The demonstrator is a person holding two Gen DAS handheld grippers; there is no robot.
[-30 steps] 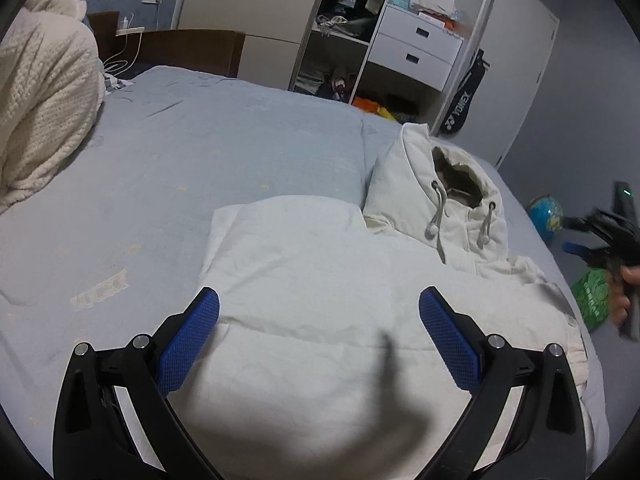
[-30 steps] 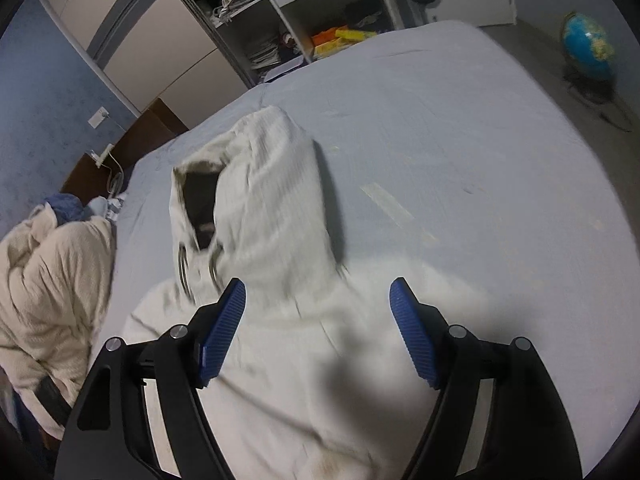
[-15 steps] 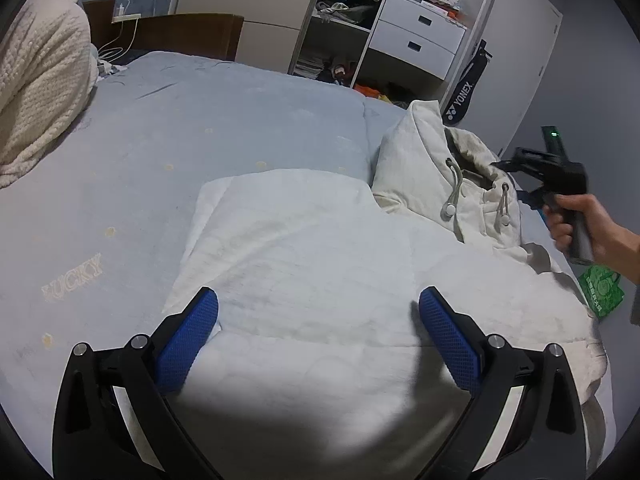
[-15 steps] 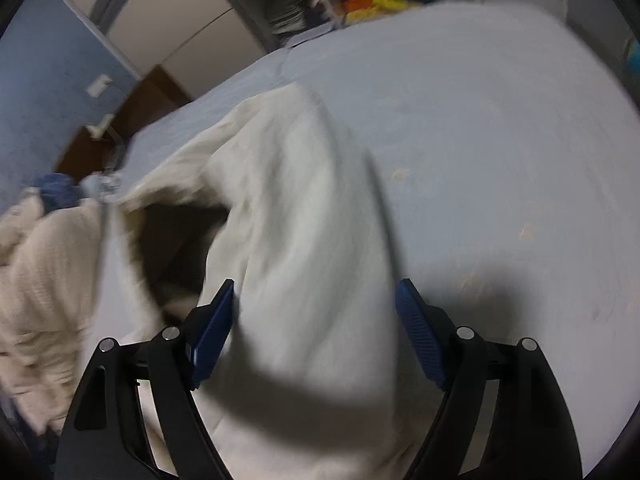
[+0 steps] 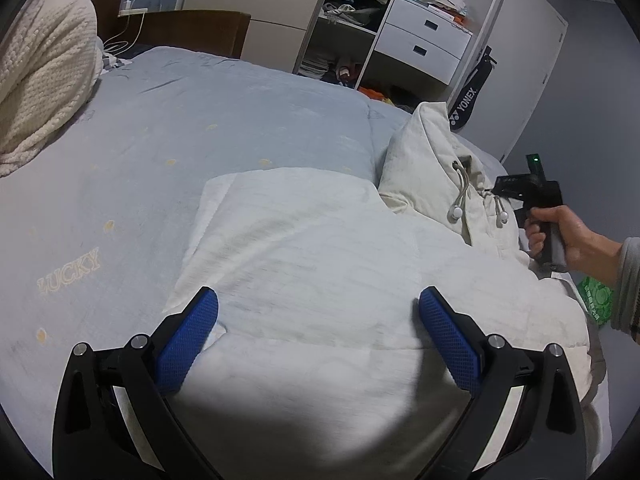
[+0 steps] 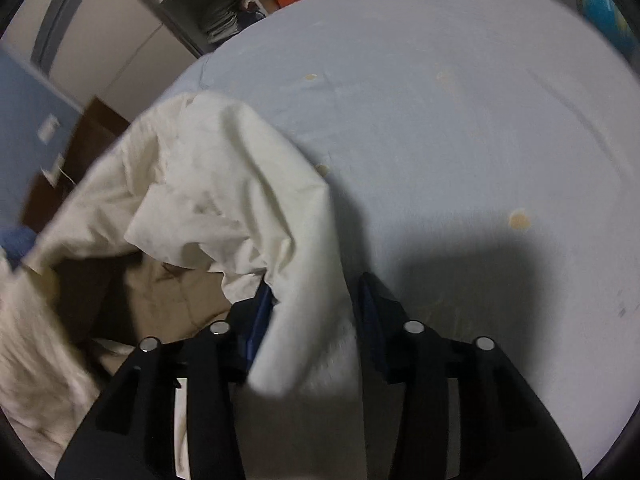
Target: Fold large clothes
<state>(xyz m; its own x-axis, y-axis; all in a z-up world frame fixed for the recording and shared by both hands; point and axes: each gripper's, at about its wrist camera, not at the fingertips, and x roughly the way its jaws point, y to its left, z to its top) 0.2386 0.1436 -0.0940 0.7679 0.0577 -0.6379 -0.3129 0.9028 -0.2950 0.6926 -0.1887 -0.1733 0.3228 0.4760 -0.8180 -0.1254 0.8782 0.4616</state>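
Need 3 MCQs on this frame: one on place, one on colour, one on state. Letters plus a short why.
1. Where does the cream hooded sweatshirt lie?
A. on the pale blue bedsheet
B. on the floor
C. inside the white drawer unit

2. What colour are the pads on the left gripper fingers?
A. red
B. blue
C. green

3. What is between the right gripper fingers?
A. nothing
B. a drawstring toggle
C. a fold of the sweatshirt's hood

Answers:
1 A: the left wrist view shows the sweatshirt spread flat over the sheet.
2 B: both textured pads show blue in the left wrist view.
3 C: the right wrist view shows cream hood fabric running between the fingers as the jaws are closing on it.
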